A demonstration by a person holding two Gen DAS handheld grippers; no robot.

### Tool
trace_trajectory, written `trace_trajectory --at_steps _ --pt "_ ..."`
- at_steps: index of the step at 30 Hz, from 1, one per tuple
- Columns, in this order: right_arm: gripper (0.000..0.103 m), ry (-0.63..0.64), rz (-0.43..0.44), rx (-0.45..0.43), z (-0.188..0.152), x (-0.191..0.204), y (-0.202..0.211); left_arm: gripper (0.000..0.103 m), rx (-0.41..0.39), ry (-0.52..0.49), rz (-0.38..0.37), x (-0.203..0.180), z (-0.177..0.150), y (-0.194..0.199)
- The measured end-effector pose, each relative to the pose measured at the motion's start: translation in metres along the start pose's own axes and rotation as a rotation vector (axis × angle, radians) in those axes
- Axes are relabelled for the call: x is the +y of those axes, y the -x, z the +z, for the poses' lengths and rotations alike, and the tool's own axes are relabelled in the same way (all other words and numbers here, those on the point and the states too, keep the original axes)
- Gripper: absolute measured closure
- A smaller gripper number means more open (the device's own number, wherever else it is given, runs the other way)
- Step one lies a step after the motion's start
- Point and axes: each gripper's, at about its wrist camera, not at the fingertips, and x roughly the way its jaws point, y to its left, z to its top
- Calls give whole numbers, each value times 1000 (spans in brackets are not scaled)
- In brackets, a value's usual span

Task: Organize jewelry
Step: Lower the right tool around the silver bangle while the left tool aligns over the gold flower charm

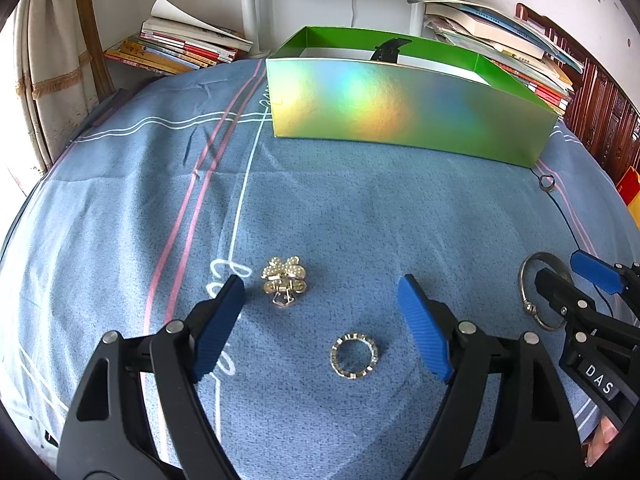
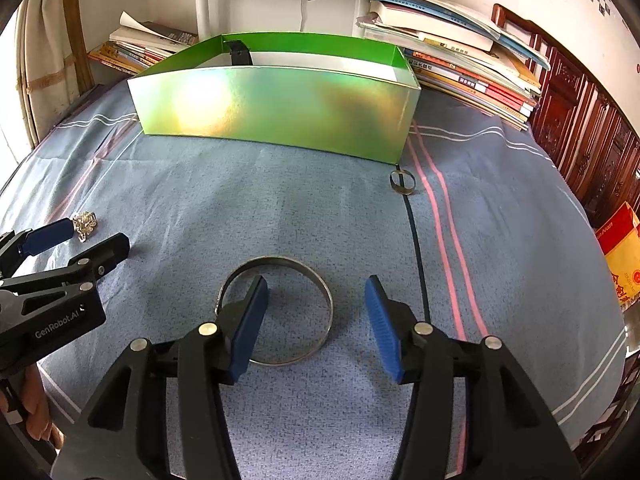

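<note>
A gold pearl hair clip (image 1: 283, 282) and a studded silver ring (image 1: 354, 356) lie on the blue cloth between the fingers of my open left gripper (image 1: 320, 312). A silver bangle (image 2: 280, 312) lies flat under my open right gripper (image 2: 316, 312); its left finger stands inside the hoop. The bangle also shows in the left wrist view (image 1: 538, 290). A small ring (image 2: 402, 181) on a black cord lies near the green holographic box (image 2: 276, 116), which holds a black clip (image 2: 239, 53). The box also shows in the left wrist view (image 1: 400, 108).
Stacks of books (image 2: 460, 60) lie behind the box on the right and further books (image 1: 180, 48) on the left. A white table leg (image 1: 250, 8) stands at the back. A wooden headboard (image 2: 580, 128) runs along the right. A curtain (image 1: 36, 80) hangs at left.
</note>
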Motion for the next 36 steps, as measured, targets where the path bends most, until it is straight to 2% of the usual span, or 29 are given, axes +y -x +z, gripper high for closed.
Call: trace_trajectory --at_steps 10,36 --pt "48 -11 5 1 0 -2 -1 24 1 1 1 -1 0 0" --pt "49 8 2 -6 1 1 0 24 3 0 1 -1 0 0"
